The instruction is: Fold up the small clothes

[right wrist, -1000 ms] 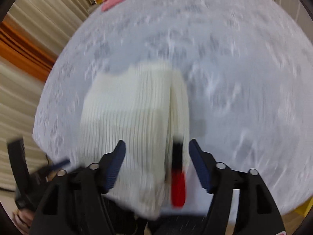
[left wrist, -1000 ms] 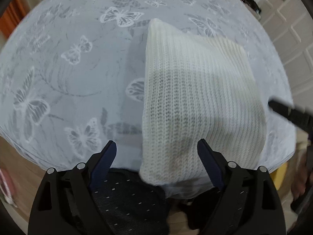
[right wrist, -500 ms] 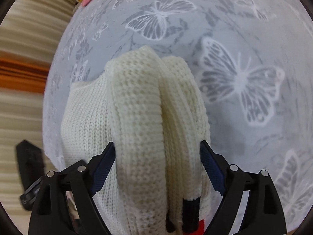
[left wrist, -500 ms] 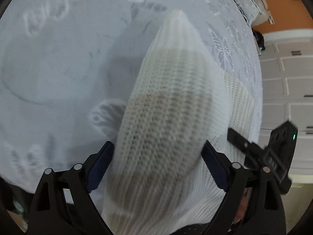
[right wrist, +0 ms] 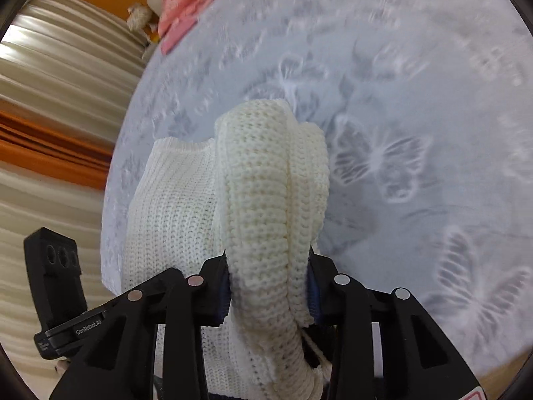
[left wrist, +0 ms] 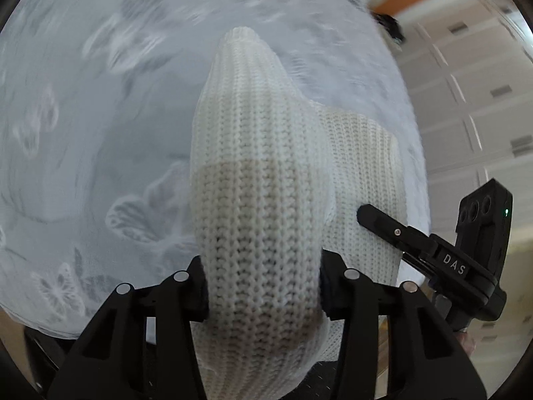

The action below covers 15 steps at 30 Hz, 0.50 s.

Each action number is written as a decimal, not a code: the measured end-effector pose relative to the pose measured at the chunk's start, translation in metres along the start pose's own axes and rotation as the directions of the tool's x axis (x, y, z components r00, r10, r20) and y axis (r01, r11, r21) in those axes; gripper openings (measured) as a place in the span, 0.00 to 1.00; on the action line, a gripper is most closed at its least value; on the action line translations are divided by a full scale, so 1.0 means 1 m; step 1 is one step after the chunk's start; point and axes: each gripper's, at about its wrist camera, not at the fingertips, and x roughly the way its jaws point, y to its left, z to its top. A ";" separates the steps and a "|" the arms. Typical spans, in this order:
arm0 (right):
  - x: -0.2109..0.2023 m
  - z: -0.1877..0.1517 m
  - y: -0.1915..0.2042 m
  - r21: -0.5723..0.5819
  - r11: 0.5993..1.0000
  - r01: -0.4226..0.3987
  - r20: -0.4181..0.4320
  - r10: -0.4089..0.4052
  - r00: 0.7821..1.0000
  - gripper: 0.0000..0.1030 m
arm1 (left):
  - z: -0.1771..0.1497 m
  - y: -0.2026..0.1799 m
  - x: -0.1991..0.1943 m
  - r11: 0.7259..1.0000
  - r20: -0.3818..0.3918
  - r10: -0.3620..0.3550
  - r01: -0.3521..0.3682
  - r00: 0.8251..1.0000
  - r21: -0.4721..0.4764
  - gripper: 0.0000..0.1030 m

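A folded cream knit sweater [left wrist: 260,200] lies on a pale blue bedspread with white butterflies [left wrist: 100,133]. My left gripper [left wrist: 263,286] is shut on the sweater's near left edge, which bulges up between its fingers. My right gripper [right wrist: 268,286] is shut on the near right edge of the same sweater [right wrist: 266,200], a thick roll of several knit layers. The right gripper also shows in the left wrist view [left wrist: 363,213], touching the sweater. The left gripper's body shows at the left of the right wrist view [right wrist: 56,283].
Pink clothes [right wrist: 186,3] lie at the far edge of the bed, near beige curtains [right wrist: 60,76]. White cabinet doors [left wrist: 473,106] stand to the right of the bed. The bed's near edge runs just below both grippers.
Both grippers were open around the sweater's near edge half a second ago. Now both have shut on it, and the knit bunches up between the fingers.
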 end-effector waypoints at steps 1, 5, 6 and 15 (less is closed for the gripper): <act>-0.022 0.000 0.006 -0.010 1.000 0.007 0.033 -0.006 0.999 0.34 | 0.001 -0.011 -0.007 1.000 0.003 -0.014 0.014 1.000 0.016 0.44; -0.089 0.000 0.034 -0.051 0.999 0.013 0.139 -0.006 0.990 0.34 | -0.002 -0.053 -0.052 0.994 0.023 -0.077 0.075 0.997 0.082 0.44; -0.101 -0.001 0.041 -0.064 0.998 0.011 0.160 -0.001 0.987 0.34 | -0.002 -0.062 -0.063 0.992 0.035 -0.088 0.085 0.995 0.095 0.44; -0.206 -0.015 0.145 -0.251 0.966 -0.063 0.374 0.157 0.914 0.34 | -0.001 -0.097 -0.206 0.958 0.220 -0.188 0.129 0.957 0.256 0.46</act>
